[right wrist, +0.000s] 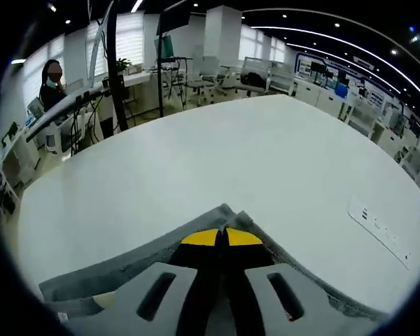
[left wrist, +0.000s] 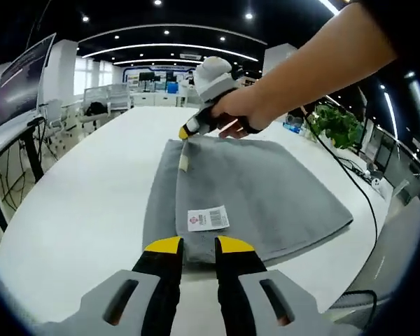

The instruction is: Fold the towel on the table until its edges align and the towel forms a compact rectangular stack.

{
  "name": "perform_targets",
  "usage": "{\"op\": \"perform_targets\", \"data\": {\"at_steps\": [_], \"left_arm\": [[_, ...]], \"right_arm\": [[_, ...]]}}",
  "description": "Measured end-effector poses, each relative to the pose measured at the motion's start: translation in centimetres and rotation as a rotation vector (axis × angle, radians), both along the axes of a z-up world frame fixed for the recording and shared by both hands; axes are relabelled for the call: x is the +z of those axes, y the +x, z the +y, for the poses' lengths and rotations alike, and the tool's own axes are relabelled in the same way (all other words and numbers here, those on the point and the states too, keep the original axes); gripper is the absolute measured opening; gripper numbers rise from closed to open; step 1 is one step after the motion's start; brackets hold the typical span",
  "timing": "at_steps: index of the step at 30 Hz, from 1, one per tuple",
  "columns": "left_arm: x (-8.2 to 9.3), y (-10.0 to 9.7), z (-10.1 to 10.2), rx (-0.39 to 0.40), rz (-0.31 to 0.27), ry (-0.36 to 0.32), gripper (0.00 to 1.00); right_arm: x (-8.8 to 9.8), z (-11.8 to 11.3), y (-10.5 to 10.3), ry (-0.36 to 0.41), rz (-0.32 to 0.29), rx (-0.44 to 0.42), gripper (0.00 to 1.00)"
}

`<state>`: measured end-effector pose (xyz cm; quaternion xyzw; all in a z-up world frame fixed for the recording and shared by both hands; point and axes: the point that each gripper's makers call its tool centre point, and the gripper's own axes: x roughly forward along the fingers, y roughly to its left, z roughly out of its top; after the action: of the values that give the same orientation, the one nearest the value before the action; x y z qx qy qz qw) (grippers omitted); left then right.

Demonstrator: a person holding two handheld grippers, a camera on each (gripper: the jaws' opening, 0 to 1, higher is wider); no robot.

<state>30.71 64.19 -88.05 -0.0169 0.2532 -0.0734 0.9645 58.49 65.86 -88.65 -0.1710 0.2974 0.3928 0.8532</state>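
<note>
A grey towel (left wrist: 266,189) lies folded on the white table (left wrist: 77,203), with a white barcode label (left wrist: 208,218) near its close edge. In the left gripper view my left gripper (left wrist: 199,246) stands with its yellow tips a little apart over the towel's near edge, and grey cloth shows in the gap. At the towel's far left corner a hand holds my right gripper (left wrist: 186,133), tip down on the cloth. In the right gripper view the right gripper (right wrist: 220,238) has its yellow tips pressed together on the towel (right wrist: 126,269) at that corner.
A potted plant (left wrist: 336,124) and a black cable (left wrist: 367,203) are at the table's right side. A white power strip (right wrist: 381,231) lies on the table (right wrist: 252,161) beyond the towel. Desks, chairs and a seated person (right wrist: 52,84) are past the table's edge.
</note>
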Motion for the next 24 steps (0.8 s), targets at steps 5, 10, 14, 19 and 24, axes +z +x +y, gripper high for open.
{"op": "perform_targets", "data": {"at_steps": [5, 10, 14, 19, 24], "left_arm": [[1.1, 0.8, -0.5, -0.023, -0.054, 0.032, 0.18], [-0.6, 0.7, -2.0, -0.072, 0.033, -0.007, 0.19], [-2.7, 0.4, -2.0, -0.061, 0.116, -0.024, 0.26], [-3.2, 0.3, -2.0, -0.096, 0.123, 0.019, 0.27], [-3.3, 0.3, -2.0, -0.103, 0.133, 0.024, 0.27]], "right_arm": [[0.8, 0.2, -0.7, 0.013, -0.006, 0.009, 0.01], [1.1, 0.2, -0.3, 0.04, -0.008, 0.02, 0.04], [1.1, 0.1, -0.3, 0.059, 0.0, 0.028, 0.11], [1.6, -0.1, -1.1, 0.081, 0.013, 0.026, 0.21], [2.2, -0.6, -1.0, 0.087, 0.012, 0.028, 0.26]]}}
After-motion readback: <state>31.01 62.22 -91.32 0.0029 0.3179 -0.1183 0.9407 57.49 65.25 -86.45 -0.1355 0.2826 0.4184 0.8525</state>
